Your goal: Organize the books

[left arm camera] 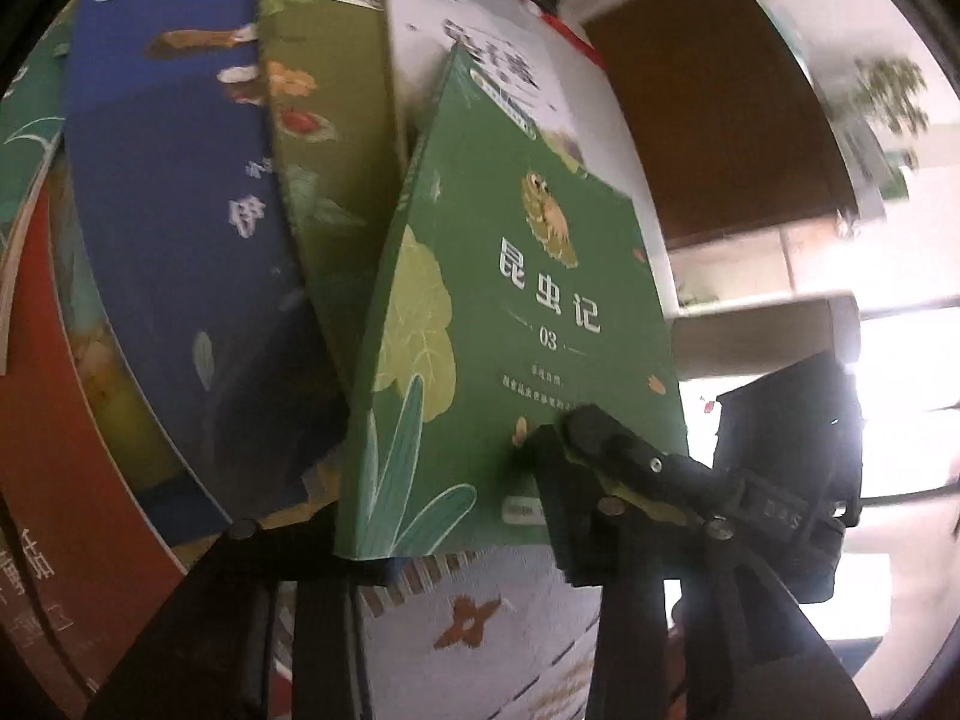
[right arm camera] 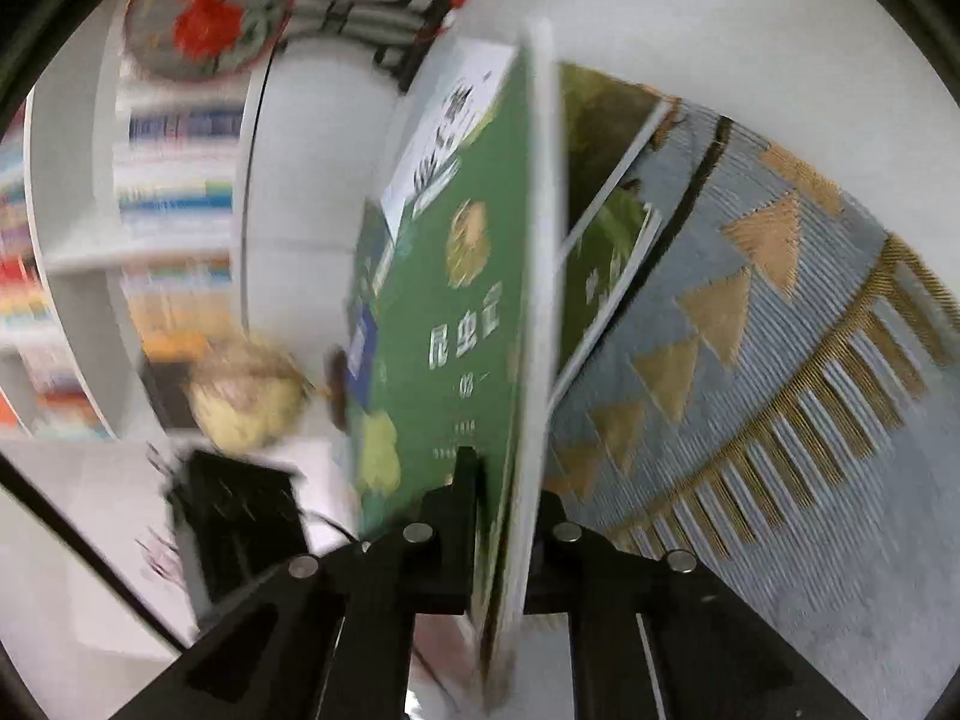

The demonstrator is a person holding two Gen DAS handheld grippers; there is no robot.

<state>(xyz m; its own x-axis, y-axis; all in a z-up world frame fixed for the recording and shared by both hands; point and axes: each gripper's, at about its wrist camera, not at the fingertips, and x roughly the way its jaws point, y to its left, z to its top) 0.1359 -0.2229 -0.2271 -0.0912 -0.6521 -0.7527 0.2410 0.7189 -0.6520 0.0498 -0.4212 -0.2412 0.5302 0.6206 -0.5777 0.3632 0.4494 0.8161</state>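
The patterned runner (right arm camera: 750,372), blue-grey with gold triangles and fringe, covers the surface and carries a leaning row of books, presumably propped so the next volume can join them. Against that row stands the green book (left arm camera: 516,324), tilted, its cover reading "昆虫记" and "03" below a drawn insect. Left of the green book lie an olive book (left arm camera: 324,138) and a blue book (left arm camera: 174,210); behind it a white book (left arm camera: 480,30), title too blurred to read. The right tongs (right arm camera: 501,498) pinch the green book's lower edge, steadying it upright. The left tongs (left arm camera: 420,516) look spread, holding nothing.
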